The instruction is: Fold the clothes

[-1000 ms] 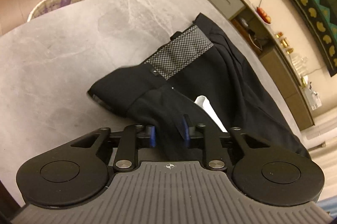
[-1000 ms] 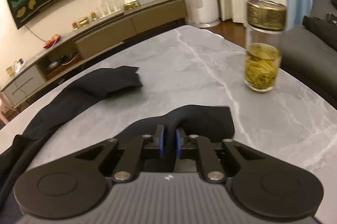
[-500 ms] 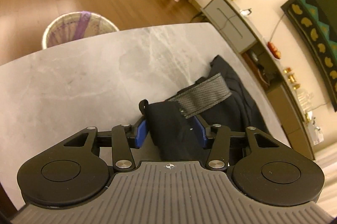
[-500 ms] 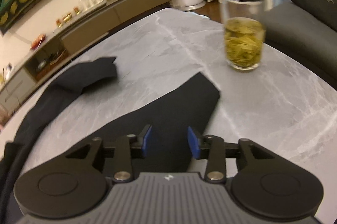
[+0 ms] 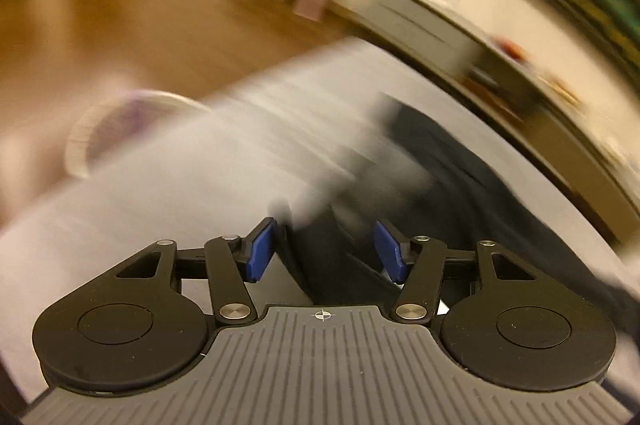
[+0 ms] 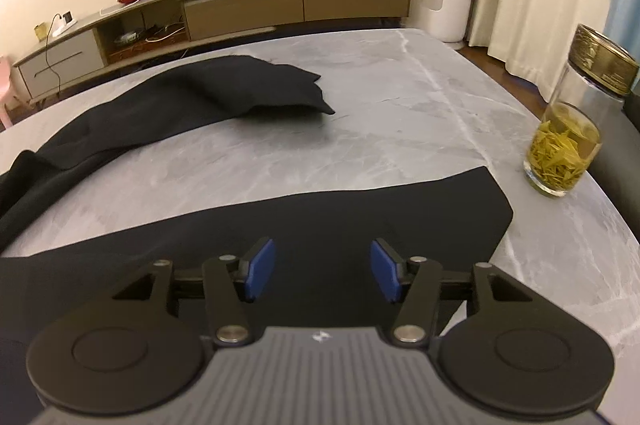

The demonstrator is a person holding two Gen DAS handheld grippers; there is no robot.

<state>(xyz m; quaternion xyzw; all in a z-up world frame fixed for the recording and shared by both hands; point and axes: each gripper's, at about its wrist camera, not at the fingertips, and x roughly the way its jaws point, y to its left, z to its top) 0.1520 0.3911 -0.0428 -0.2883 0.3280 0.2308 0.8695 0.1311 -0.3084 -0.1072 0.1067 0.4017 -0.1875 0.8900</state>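
Note:
A pair of black trousers lies on the grey marble table (image 6: 400,113). In the right wrist view one leg (image 6: 320,217) lies flat under my right gripper (image 6: 322,269), which is open and empty just above it; the other leg (image 6: 224,89) lies farther back. The left wrist view is motion-blurred: my left gripper (image 5: 324,251) is open, with dark trouser cloth (image 5: 460,169) lying between and beyond its jaws, not pinched.
A glass jar of yellow-green tea (image 6: 568,145) with a brass lid stands near the table's right edge. A wicker basket (image 5: 120,129) sits on the floor past the table's left edge. A long sideboard (image 6: 240,9) runs along the wall.
Both grippers have opened and let go of the trousers. The right leg now lies flat. The left gripper is moving fast, blurring its view.

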